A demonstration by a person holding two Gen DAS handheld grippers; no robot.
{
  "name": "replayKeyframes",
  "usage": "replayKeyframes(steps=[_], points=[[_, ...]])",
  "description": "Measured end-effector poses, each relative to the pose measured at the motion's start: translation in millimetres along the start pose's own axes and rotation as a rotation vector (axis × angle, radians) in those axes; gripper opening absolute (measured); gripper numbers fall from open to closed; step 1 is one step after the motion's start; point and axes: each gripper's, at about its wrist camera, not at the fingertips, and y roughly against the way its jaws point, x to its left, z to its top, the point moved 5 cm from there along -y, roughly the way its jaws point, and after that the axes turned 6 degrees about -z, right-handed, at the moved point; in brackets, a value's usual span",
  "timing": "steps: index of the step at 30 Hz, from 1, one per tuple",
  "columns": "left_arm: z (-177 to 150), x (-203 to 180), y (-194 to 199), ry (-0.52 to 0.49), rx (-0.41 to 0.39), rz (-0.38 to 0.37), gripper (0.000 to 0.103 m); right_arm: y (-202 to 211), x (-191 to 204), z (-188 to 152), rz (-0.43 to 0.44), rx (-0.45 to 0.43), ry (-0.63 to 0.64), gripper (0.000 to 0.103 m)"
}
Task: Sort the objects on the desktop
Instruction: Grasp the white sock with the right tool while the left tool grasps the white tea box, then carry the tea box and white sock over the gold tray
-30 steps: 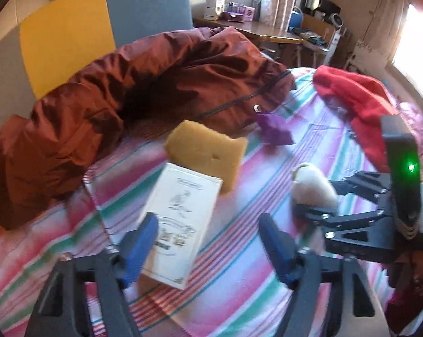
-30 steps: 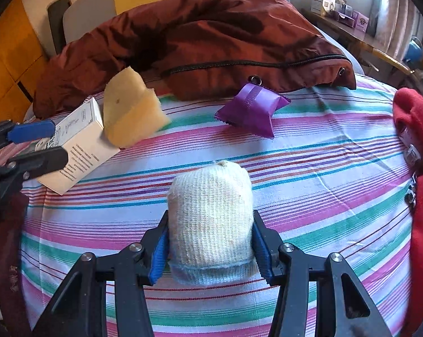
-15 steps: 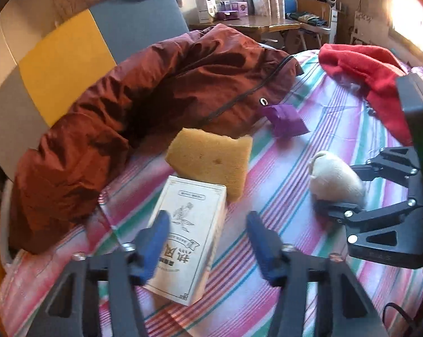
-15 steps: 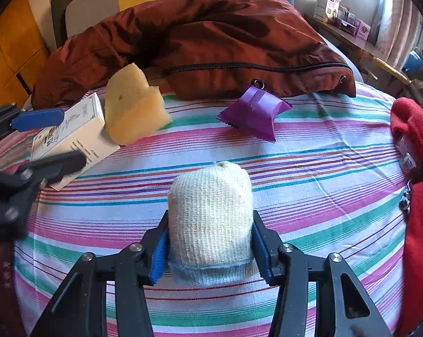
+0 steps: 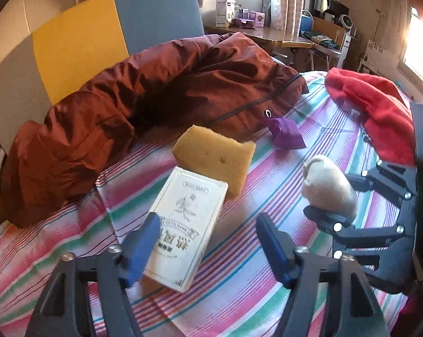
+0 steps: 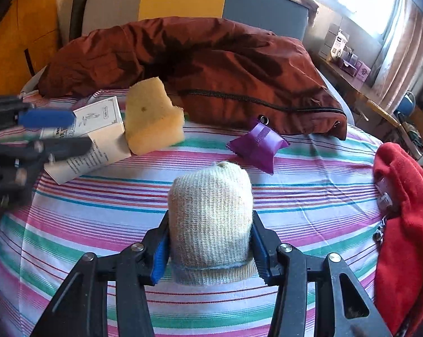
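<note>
**What the two views hide**

The printed text on the white box [image 5: 187, 221] is too blurred to read, and the near corner of that box sits behind the blue pad of the left tongs [image 5: 208, 248]. The left tongs are smeared by motion in the right wrist view and run off its left edge. The rolled sock [image 6: 210, 224] covers the inner faces of the right tongs [image 6: 210, 248], and its underside is out of sight. The red garment [image 6: 405, 224] is cut by the right edge. The small boxes on the far desk [image 5: 239, 18] are too small to identify. The brown jacket [image 5: 144, 106] hides the bed's far side.
</note>
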Motion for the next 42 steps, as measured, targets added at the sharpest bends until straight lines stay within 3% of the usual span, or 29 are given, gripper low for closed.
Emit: replayKeyframes(steps=[4, 6, 9, 12, 16, 22, 25, 34, 42], points=[[4, 4, -13, -0.055, 0.043, 0.063, 0.083, -14, 4, 2, 0.029, 0.030, -0.014, 0.051], [4, 4, -21, -0.106, 0.065, 0.126, 0.083, -13, 7, -1, 0.034, 0.037, -0.017, 0.051], [3, -1, -23, -0.141, 0.061, 0.151, 0.083, -11, 8, 0, 0.038, 0.033, -0.019, 0.051], [5, -6, -20, -0.147, 0.049, 0.118, 0.083, -12, 5, 2, 0.045, 0.031, -0.033, 0.051], [12, 6, -12, -0.108, 0.026, 0.136, 0.083, -14, 2, 4, 0.051, 0.033, -0.041, 0.051], [-7, 6, -32, -0.113, 0.142, 0.045, 0.083, -17, 3, 3, 0.072, 0.049, -0.053, 0.051], [-15, 5, -42, -0.064, 0.179, 0.035, 0.052, -18, 4, 4, 0.069, 0.046, -0.050, 0.051], [-35, -5, -18, 0.024, 0.094, 0.090, 0.052, -7, 6, 8, 0.011, -0.002, -0.021, 0.051], [-55, -13, 46, 0.147, -0.033, 0.015, 0.052, 10, 15, 14, -0.063, -0.076, 0.056, 0.051]])
